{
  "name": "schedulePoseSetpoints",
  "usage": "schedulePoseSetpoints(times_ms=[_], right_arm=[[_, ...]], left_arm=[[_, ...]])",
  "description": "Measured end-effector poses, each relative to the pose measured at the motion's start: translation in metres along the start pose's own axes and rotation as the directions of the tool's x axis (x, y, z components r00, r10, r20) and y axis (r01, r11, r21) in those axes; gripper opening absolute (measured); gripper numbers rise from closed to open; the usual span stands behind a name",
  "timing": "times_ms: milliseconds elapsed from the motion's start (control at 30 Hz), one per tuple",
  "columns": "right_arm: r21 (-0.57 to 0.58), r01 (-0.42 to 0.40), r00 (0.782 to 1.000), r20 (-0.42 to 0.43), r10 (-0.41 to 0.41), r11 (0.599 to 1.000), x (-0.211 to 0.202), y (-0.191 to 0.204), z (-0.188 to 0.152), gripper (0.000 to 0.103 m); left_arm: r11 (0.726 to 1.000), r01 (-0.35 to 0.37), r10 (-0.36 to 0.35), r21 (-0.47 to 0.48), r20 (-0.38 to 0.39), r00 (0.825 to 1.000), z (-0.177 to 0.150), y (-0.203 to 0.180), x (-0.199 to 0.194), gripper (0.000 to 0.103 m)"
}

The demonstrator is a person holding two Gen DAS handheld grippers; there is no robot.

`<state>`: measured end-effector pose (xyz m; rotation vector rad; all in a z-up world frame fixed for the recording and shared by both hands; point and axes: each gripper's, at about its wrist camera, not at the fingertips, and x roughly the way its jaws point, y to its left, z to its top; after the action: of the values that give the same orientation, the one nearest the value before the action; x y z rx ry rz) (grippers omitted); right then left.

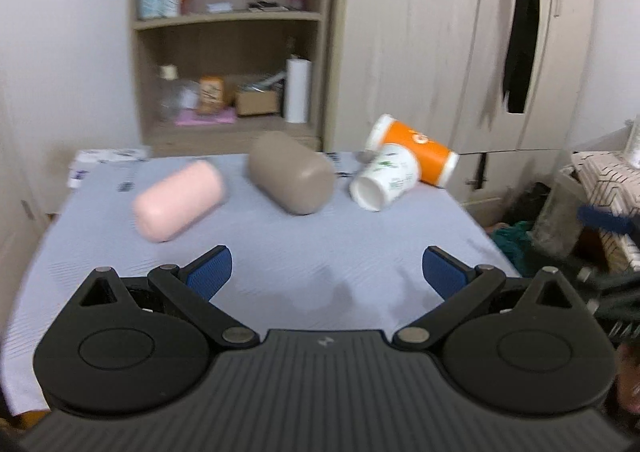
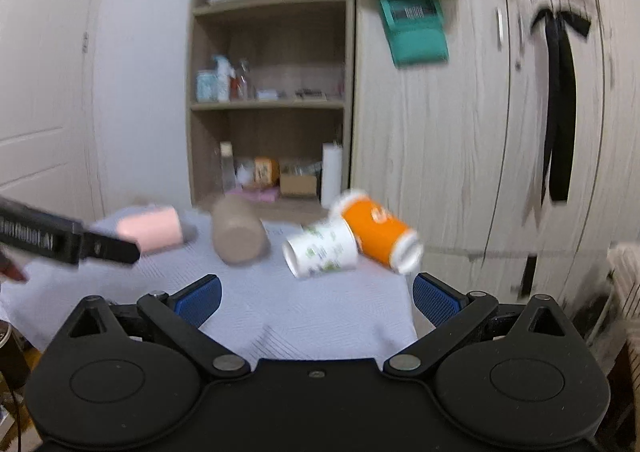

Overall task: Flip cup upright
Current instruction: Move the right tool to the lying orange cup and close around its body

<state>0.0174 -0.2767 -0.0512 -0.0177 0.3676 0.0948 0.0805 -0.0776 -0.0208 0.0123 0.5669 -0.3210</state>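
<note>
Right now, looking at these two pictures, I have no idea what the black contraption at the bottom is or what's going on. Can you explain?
There is no robot here. A person holds a hand-operated gripper in each hand, and a small wide-angle camera on each one looks forward along its two blue-padded jaws. One picture is from the left gripper, the other from the right gripper. The black shape at the bottom is the gripper itself.

Both stand open and hold nothing.

Ahead is a table under a pale cloth. Four cups lie on their sides on it: a pink cup, a taupe cup, a white cup with green print, and an orange cup resting against the white one at the table's far right edge. The job is to stand a cup upright. Shelves and a wardrobe stand behind.
</note>
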Motion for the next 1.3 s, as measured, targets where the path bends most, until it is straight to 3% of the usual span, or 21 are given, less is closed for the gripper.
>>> schedulePoseSetpoints(times_ms=[167, 400, 667, 767, 900, 1033, 1300], right_arm=[[-0.035, 0.003, 0.998, -0.07, -0.005, 0.999, 0.038, -0.035, -0.001, 0.103], [-0.18, -0.028, 0.996, -0.089, 0.012, 0.983, 0.098, -0.069, 0.019, 0.103], [-0.365, -0.09, 0.989, -0.144, 0.04, 0.927, 0.174, -0.089, 0.036, 0.103], [-0.363, -0.152, 0.976, -0.202, 0.081, 0.919, 0.202, -0.097, 0.043, 0.101], [-0.356, -0.197, 0.961, -0.253, 0.109, 0.914, 0.229, -0.102, 0.053, 0.093], [-0.328, -0.257, 0.943, -0.291, 0.162, 0.909, 0.248, -0.107, 0.062, 0.093], [-0.306, -0.303, 0.912, -0.368, 0.181, 0.903, 0.282, -0.11, 0.068, 0.092]], left_arm=[[0.998, 0.06, -0.059, 0.022, -0.035, 0.998, 0.022, -0.029, 0.053, 0.102], [0.993, 0.119, -0.118, 0.022, -0.034, 0.992, 0.061, -0.057, 0.114, 0.101], [0.989, 0.148, -0.147, 0.0, -0.092, 0.985, 0.096, -0.069, 0.176, 0.1], [0.989, 0.149, -0.148, 0.006, -0.102, 0.984, 0.105, -0.07, 0.196, 0.1], [0.988, 0.12, -0.114, 0.1, -0.063, 0.991, 0.104, -0.074, 0.21, 0.1], [0.987, 0.16, -0.158, 0.024, -0.074, 0.985, 0.108, -0.06, 0.22, 0.1], [0.991, 0.134, -0.134, 0.01, -0.057, 0.989, 0.112, -0.049, 0.226, 0.1]])
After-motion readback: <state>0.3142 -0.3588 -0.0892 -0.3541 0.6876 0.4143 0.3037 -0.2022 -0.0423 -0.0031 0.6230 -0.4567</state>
